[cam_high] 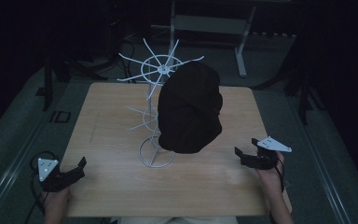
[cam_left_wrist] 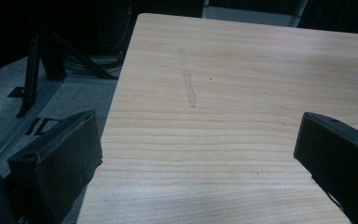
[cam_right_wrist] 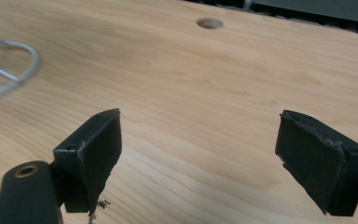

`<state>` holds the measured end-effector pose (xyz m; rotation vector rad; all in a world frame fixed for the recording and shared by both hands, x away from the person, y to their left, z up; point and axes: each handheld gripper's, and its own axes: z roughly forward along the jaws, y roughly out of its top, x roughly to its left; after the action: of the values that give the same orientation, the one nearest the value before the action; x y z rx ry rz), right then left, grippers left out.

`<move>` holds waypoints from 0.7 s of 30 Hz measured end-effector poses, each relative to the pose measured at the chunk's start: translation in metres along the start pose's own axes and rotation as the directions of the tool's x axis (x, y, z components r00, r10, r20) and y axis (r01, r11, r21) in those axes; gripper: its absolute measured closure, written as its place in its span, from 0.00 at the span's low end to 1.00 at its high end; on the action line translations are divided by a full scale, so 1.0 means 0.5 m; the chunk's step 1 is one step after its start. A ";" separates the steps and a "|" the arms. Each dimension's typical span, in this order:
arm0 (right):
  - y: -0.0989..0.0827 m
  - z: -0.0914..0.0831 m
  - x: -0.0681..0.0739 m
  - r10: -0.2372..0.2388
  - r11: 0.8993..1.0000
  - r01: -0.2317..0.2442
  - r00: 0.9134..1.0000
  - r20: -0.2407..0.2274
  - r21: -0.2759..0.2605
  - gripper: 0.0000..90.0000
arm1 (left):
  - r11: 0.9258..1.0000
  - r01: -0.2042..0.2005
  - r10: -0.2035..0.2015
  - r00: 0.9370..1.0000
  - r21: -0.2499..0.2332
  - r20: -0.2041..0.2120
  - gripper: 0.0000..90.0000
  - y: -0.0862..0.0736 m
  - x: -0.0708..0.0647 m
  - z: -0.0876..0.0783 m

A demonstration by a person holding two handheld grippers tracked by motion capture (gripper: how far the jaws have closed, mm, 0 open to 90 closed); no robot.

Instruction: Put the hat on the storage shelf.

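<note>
A white wire rack (cam_high: 157, 84) with spoked arms stands upright on the wooden table (cam_high: 112, 182), its round base ring (cam_high: 156, 153) near the middle. A black cap (cam_high: 190, 108) hangs on the rack's upper right side. My left gripper (cam_high: 77, 169) rests at the table's front left corner, open and holding nothing; its jaws stand wide apart over bare wood (cam_left_wrist: 200, 154). My right gripper (cam_high: 244, 153) sits at the front right, also open, with bare wood (cam_right_wrist: 200, 135) between its jaws. Part of the base ring (cam_right_wrist: 14, 70) shows at the left of the right gripper view.
A round hole (cam_right_wrist: 209, 22) is cut in the tabletop near its far edge. Dark stands (cam_high: 51, 79) and a grey frame (cam_high: 242, 42) stand on the grey floor beyond the table. A faint scuff mark (cam_left_wrist: 189, 84) runs along the wood.
</note>
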<state>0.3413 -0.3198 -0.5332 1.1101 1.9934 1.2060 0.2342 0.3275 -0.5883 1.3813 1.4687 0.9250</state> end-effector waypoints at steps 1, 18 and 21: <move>-0.007 0.000 -0.005 0.001 1.000 -0.001 1.000 0.009 0.001 0.16 | 1.000 -0.001 0.001 1.000 0.001 0.001 0.02 0.000 0.000 0.000; -0.097 -0.038 -0.074 0.077 0.995 -0.085 0.983 0.167 0.046 0.16 | 1.000 0.002 -0.002 1.000 0.000 -0.003 0.02 0.000 0.000 0.000; -0.108 -0.052 -0.084 0.099 0.994 -0.107 0.973 0.207 0.028 0.16 | 1.000 0.001 -0.001 1.000 -0.001 -0.004 0.02 0.000 0.000 0.000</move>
<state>0.3226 -0.3812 -0.5683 1.3162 1.8287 1.0600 0.2340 0.3274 -0.5883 1.3788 1.4717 0.9276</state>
